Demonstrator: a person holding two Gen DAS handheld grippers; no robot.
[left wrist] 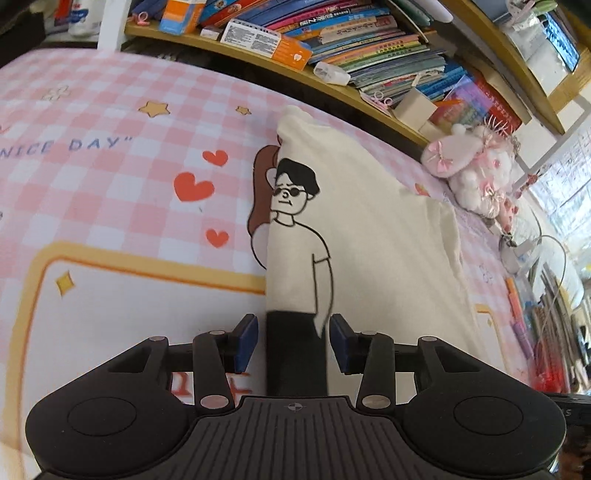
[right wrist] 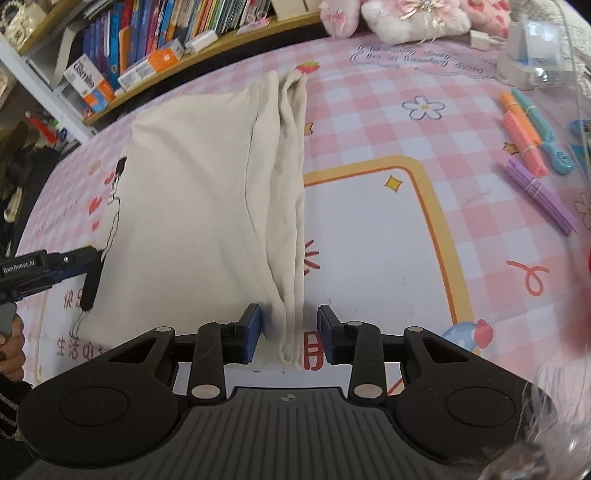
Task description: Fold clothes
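One cream T-shirt [right wrist: 192, 192] with a cartoon print lies on the counter [right wrist: 369, 229], which is covered by a pink checked mat. It is already narrowed into a long strip: its edge at 3 o'clock in the right wrist view is doubled over in several stacked layers, and in the left wrist view the edge at 9 o'clock is a straight fold that cuts through the printed figure [left wrist: 295, 206]. So the lengthwise folds appear to be in place, while the strip still runs at full length from 6 toward 12 o'clock, which suggests that a crosswise fold remains; whether a sleeve is tucked underneath cannot be told. The left hand-held gripper [left wrist: 293, 341] has its jaws spread wide on either side of the near left corner of the shirt, closed on nothing. The right hand-held gripper [right wrist: 290, 332] likewise stands open around the near end of the layered edge, the cloth between the pads but not pinched. By count: one garment, two grippers, one plush toy [right wrist: 410, 18] at 12 o'clock, and three bundles of coloured sticks [right wrist: 532, 155] at 2 o'clock.
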